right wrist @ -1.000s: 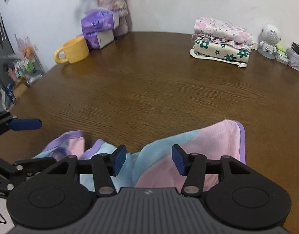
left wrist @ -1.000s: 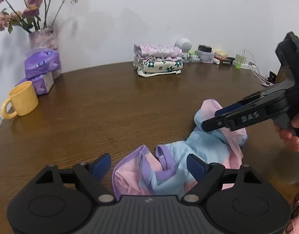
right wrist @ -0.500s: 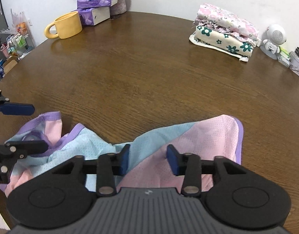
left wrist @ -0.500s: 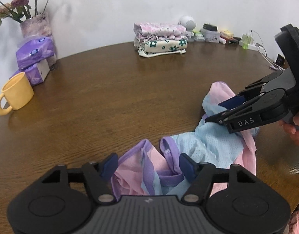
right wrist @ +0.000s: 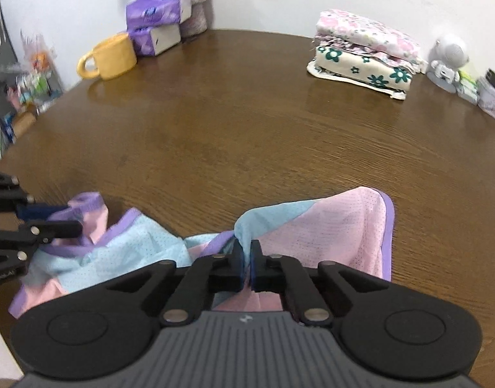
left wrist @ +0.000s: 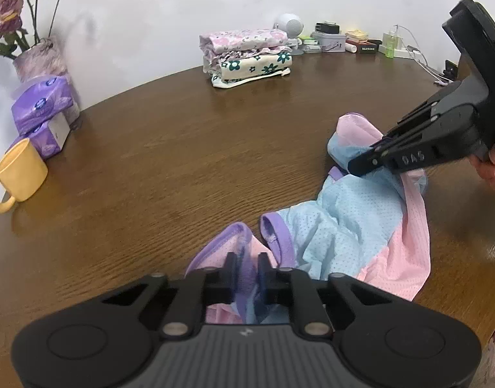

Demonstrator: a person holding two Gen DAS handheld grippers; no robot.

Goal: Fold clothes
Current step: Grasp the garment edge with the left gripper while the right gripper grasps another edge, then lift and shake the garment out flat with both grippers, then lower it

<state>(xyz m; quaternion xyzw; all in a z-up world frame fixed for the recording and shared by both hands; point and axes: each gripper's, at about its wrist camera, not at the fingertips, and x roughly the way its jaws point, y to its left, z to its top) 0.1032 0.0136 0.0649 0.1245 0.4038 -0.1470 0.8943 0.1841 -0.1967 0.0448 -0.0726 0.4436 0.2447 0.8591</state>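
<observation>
Round brown wooden table (right wrist: 247, 135): crumpled pink, blue and purple mesh garment (right wrist: 338, 232) at near edge; yellow ceramic mug (right wrist: 113, 56) far left, before purple tissue packs (right wrist: 153, 16); stack of folded floral clothes (right wrist: 363, 48) far right.

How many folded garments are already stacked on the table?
2 at least: a cream one with green flowers at the bottom and a pink floral one on top, at the far side of the table. A ruffled layer between them may be a third.
</observation>
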